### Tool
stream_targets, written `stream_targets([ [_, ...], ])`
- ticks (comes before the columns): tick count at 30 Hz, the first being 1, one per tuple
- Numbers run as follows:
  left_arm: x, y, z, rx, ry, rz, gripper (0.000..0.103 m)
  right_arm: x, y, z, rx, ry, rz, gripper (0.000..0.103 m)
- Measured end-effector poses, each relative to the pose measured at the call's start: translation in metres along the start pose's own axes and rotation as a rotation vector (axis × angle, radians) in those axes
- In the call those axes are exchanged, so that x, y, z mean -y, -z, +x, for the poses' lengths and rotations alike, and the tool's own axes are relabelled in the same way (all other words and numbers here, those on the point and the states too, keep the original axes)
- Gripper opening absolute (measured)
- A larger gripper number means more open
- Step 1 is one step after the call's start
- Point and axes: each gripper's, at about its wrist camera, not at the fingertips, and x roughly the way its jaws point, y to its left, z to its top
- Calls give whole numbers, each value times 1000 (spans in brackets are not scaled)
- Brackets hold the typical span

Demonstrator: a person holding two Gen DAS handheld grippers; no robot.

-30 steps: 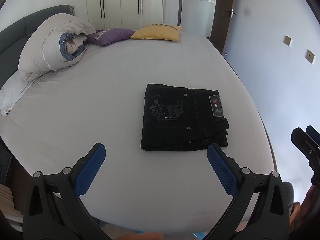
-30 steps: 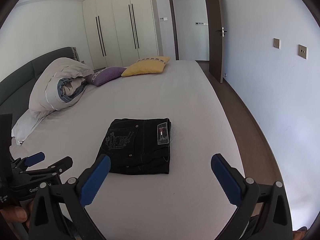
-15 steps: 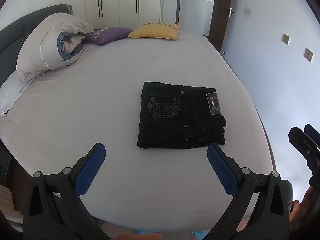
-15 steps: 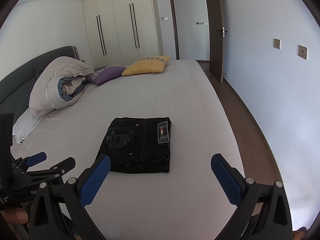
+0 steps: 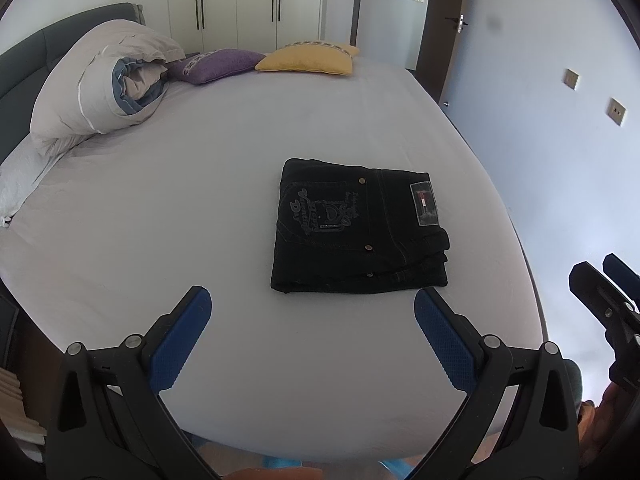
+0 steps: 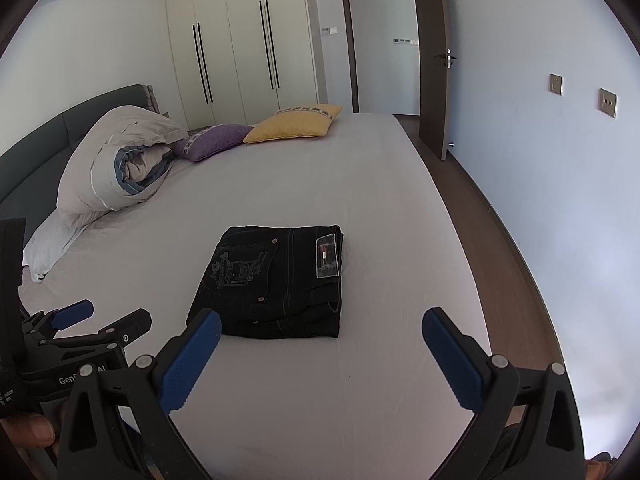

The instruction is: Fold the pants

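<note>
Black pants lie folded into a compact rectangle on the bed's light sheet, back pocket embroidery and label facing up; they also show in the right wrist view. My left gripper is open and empty, held just short of the pants' near edge. My right gripper is open and empty, near the bed's front edge, to the right of the left one. Neither touches the pants.
A rolled duvet and white pillow lie at the far left by the dark headboard. A purple cushion and yellow cushion sit at the far end. The wall, an open door and wood floor are to the right.
Both grippers have drawn back and risen slightly from the pants; the pants lie unchanged. Both stay open.
</note>
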Motion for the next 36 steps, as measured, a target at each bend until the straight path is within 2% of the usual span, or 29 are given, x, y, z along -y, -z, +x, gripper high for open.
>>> stream_targets([
  [36,0,2,4,-10,13,15,103,0,7,9,-19,-9,-12,103],
])
